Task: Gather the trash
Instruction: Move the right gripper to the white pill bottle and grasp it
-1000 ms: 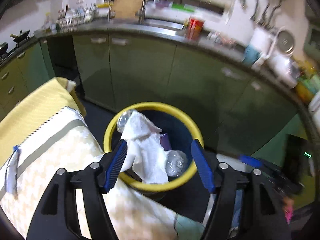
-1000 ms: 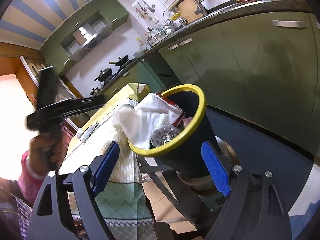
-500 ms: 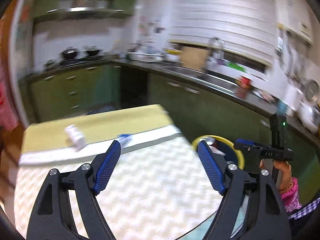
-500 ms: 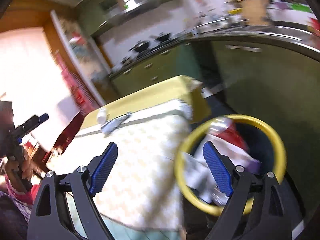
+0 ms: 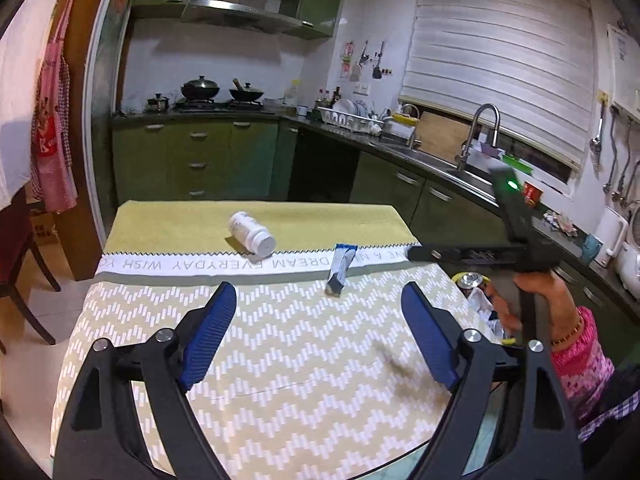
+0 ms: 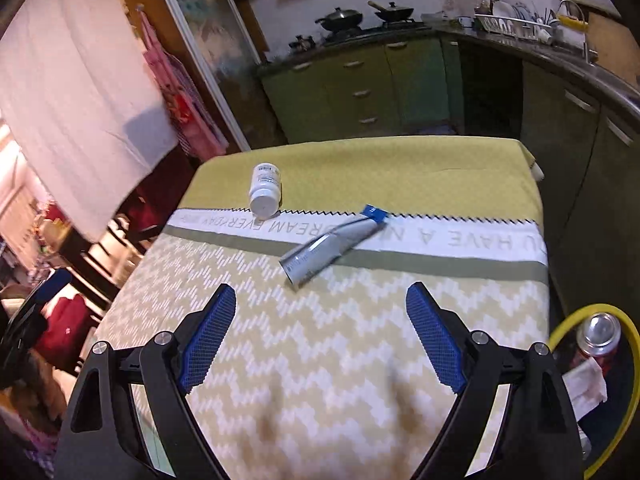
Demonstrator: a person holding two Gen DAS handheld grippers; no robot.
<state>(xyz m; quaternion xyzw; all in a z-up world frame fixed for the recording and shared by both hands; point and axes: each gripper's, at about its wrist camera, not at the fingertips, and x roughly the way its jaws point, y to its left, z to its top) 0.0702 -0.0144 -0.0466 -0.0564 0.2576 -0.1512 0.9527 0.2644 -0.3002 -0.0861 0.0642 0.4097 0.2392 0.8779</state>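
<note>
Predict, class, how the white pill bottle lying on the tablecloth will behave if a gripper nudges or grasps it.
The white pill bottle lies on its round side, so it would probably roll. Smooth plastic may slip between pads. It looks small and likely light.

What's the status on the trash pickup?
Left claw opening, right claw open, both empty. White bottle and grey tube lie apart on tablecloth. Bin beside table. Path clear.

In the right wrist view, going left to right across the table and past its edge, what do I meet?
White pill bottle → grey tube with blue end → yellow-rimmed trash bin off the table's right edge, a can inside it.
</note>
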